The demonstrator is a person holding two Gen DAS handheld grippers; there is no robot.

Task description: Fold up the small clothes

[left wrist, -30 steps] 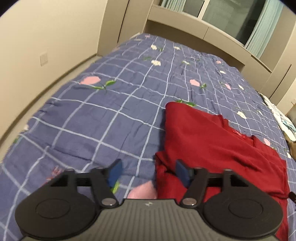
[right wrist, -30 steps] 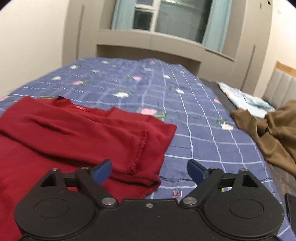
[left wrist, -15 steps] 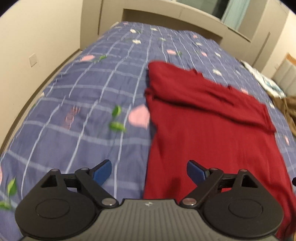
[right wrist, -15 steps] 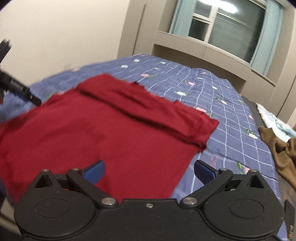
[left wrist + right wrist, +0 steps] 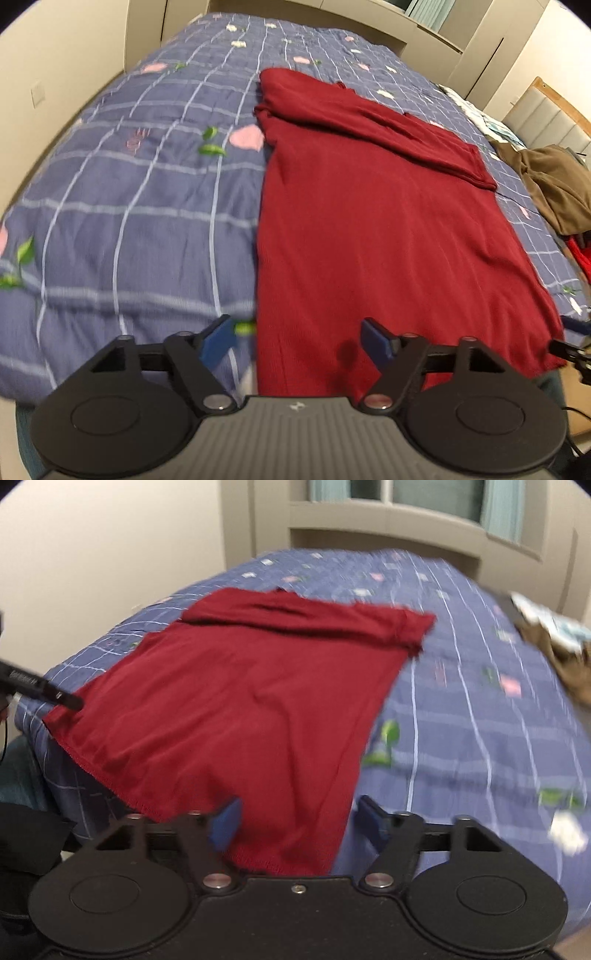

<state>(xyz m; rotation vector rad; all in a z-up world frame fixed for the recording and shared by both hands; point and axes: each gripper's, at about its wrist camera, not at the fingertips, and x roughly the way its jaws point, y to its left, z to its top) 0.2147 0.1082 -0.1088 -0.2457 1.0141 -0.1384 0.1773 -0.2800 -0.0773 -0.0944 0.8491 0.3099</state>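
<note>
A dark red shirt lies spread flat on the blue checked bedspread, its sleeves folded across the far end. My left gripper is open over the shirt's near left hem corner, holding nothing. In the right wrist view the same shirt runs toward me, and my right gripper is open with its jaws either side of the near right hem corner. The left gripper's tip shows at the shirt's other hem corner.
A brown garment lies heaped at the bed's right side, with a pale printed cloth beyond it. A padded headboard stands at the right. A wall runs along the bed's left side. The bed's near edge is right below both grippers.
Both grippers have drawn back from the sleeve end to the shirt's near hem. They were open before and are open now. The shirt lies as it did.
</note>
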